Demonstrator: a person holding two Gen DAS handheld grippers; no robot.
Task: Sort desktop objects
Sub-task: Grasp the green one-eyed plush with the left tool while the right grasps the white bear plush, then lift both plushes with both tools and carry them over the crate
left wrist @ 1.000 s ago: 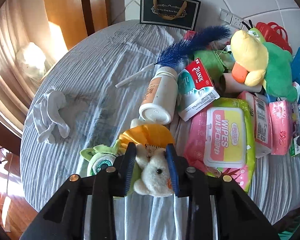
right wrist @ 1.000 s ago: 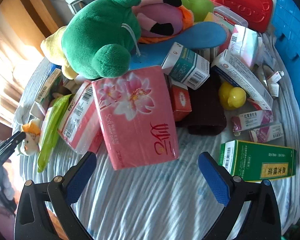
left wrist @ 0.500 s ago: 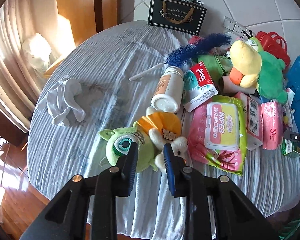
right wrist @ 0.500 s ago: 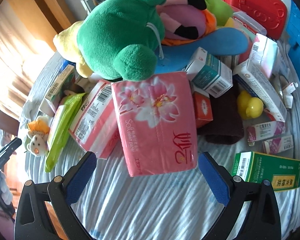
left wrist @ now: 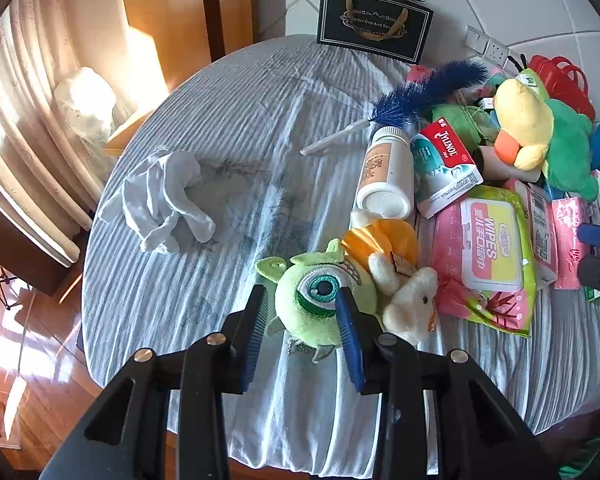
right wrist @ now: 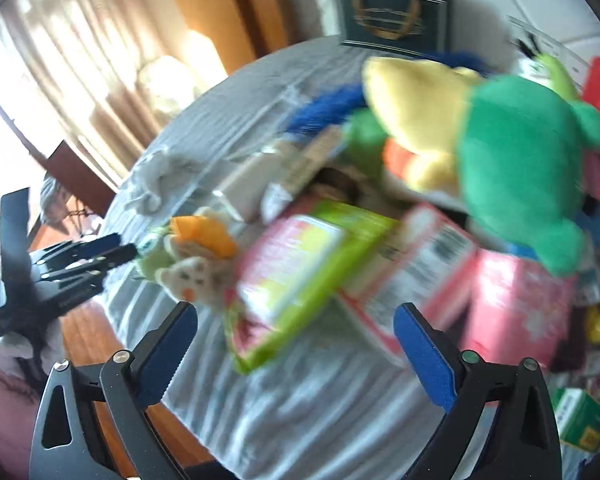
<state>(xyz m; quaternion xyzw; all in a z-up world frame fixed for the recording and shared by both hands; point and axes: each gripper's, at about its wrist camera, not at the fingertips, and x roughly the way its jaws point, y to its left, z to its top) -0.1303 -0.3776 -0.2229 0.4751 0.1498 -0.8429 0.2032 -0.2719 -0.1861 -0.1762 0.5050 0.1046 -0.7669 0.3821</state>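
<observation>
The round table's striped cloth is bare across its left half except for a crumpled white glove. That is the free room; the right half is heaped. The near edge drops to the wooden floor just below my claws.

My left claw is drawn in narrow and pinches nothing. It hangs over the near edge, with the green one-eyed toy lying on the cloth right under its tips. A small white rabbit toy leans against the green toy's right side.

My right claw is spread wide, its jaws closing on nothing, above the wipes pack; that view is blurred.
</observation>
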